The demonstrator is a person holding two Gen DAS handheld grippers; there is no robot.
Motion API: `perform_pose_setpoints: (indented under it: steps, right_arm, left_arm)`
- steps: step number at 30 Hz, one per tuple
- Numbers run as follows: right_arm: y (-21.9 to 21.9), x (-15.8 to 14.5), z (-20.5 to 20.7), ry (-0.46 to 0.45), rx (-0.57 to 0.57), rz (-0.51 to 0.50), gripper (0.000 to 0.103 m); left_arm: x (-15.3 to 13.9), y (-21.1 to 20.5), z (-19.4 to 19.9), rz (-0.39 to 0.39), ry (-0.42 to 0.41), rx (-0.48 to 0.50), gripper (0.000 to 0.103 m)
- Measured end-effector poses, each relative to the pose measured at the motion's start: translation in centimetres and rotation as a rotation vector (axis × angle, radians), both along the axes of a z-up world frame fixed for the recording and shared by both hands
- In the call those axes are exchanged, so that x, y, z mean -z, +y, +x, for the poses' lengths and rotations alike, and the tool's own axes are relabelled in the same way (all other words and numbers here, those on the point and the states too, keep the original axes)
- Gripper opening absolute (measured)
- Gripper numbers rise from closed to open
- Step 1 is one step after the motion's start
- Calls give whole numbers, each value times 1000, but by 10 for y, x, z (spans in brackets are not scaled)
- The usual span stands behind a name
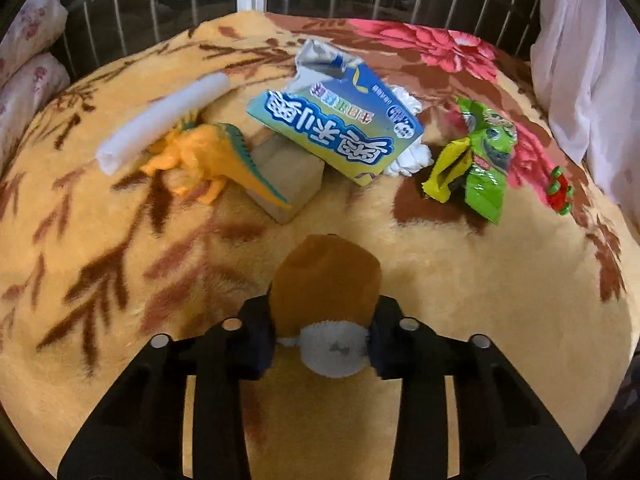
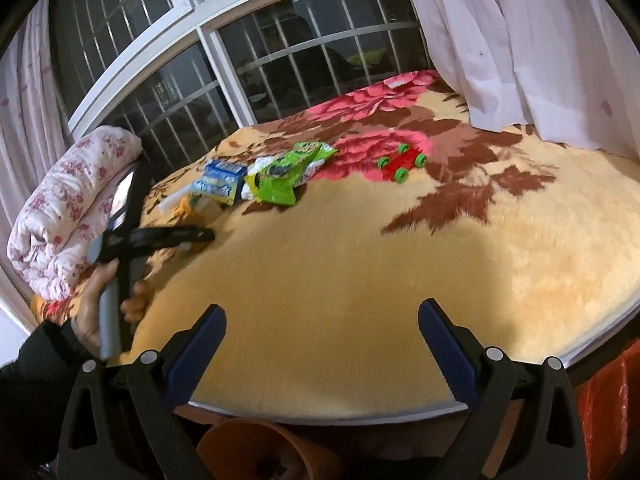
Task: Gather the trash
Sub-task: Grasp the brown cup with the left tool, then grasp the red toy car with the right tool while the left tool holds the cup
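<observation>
Left gripper (image 1: 326,344) pinches a soft brown plush (image 1: 326,284) near the blanket's (image 1: 460,280) front edge; it squashes, so grip mid-body. Right gripper (image 2: 322,344) gapes empty. Light, crinkly wrappers (image 1: 476,152) lie toward the far edge.

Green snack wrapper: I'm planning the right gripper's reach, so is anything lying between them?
Nothing visible. Only bare blanket lies between the open right gripper and the green wrapper; the left gripper sits off to the side.
</observation>
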State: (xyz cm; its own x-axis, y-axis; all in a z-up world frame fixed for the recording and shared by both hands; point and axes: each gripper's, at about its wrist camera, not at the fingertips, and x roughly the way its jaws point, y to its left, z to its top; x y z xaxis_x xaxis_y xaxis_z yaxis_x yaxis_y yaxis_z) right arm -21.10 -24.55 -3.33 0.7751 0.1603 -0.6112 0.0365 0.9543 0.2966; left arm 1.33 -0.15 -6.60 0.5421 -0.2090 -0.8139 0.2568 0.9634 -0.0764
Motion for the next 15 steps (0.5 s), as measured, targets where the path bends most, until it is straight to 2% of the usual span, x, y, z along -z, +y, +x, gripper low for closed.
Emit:
perform_pose_setpoints:
  steps: [4, 7, 9, 11, 12, 15]
  right_arm:
    - [-15, -12, 27, -1, 21, -29, 95]
    - [-27, -19, 57, 5, 43, -37, 95]
    - [-36, -20, 80, 14, 67, -38, 95]
    - [-46, -18, 109, 37, 103, -29, 95]
    - [-51, -17, 122, 47, 122, -21, 94]
    - [-66, -11, 163, 93, 189, 23, 85]
  left_arm:
    - [-15, 7, -29, 136, -106, 23, 34]
    - [-13, 20, -44, 217, -168, 12, 34]
    - [-1, 30, -39, 213, -150, -9, 34]
    - [8, 39, -33, 150, -128, -32, 34]
    - [10, 40, -32, 132, -143, -37, 34]
    - [11, 32, -36, 182, -176, -35, 34]
